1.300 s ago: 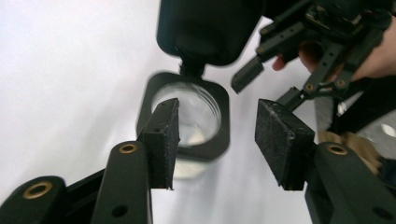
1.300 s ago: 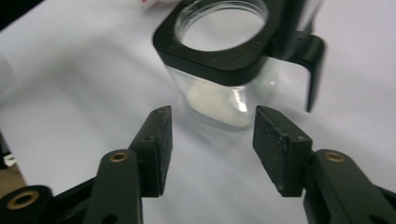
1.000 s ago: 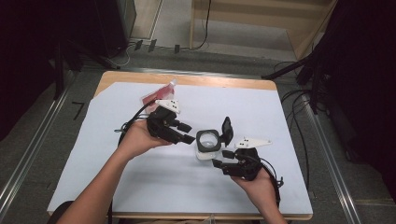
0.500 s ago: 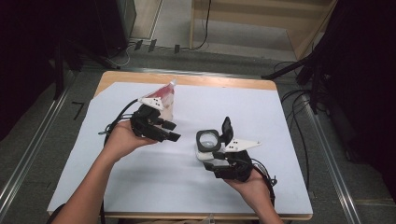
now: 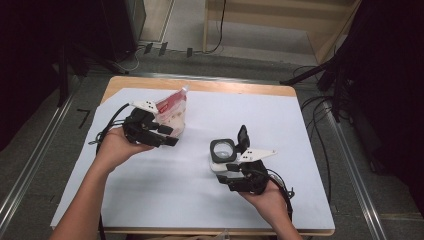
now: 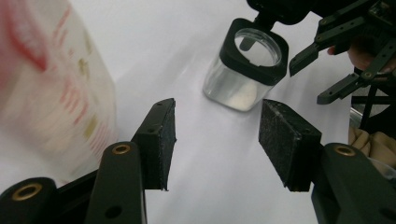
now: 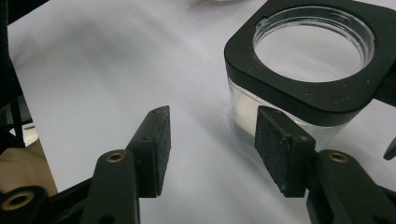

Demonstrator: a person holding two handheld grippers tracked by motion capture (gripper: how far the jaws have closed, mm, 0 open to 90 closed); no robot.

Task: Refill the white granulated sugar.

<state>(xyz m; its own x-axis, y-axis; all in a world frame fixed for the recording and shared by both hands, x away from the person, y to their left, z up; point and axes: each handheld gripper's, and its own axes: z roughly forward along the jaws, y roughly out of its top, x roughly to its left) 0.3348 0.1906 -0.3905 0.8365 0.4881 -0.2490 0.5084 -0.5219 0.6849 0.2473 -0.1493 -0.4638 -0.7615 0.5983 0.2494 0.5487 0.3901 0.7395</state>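
Since the earlier frames the left gripper [image 5: 167, 135] has travelled away from the clear square jar [image 5: 222, 156] toward the far left of the tabletop [image 5: 165, 200], and now sits just beside the red-and-white pouch [image 5: 172, 109]; the right gripper [image 5: 231, 175] has kept its station at the near side of the jar. The jar stands upright on the white sheet, right of centre, with its black hinged lid [image 5: 243, 138] flipped up and the mouth open. In the left gripper view the fingers [image 6: 161, 140] are spread with bare sheet between them, the pouch [image 6: 51, 88] blurred at their left and the jar [image 6: 245, 70] well beyond. In the right gripper view the fingers [image 7: 280, 149] are likewise spread and pinch nothing; one pad lies against or just short of the jar wall [image 7: 247, 114], and contact cannot be confirmed. Judged step: taking up the pouch to fill the jar. Hazards: the pouch is soft and tall, so a sideways approach may topple it or push it away before the fingers close; a grip low on its body could squeeze contents out. The jar is unrestrained, so any nudge from the right gripper may slide or tip it, and the raised lid could be struck during pouring.
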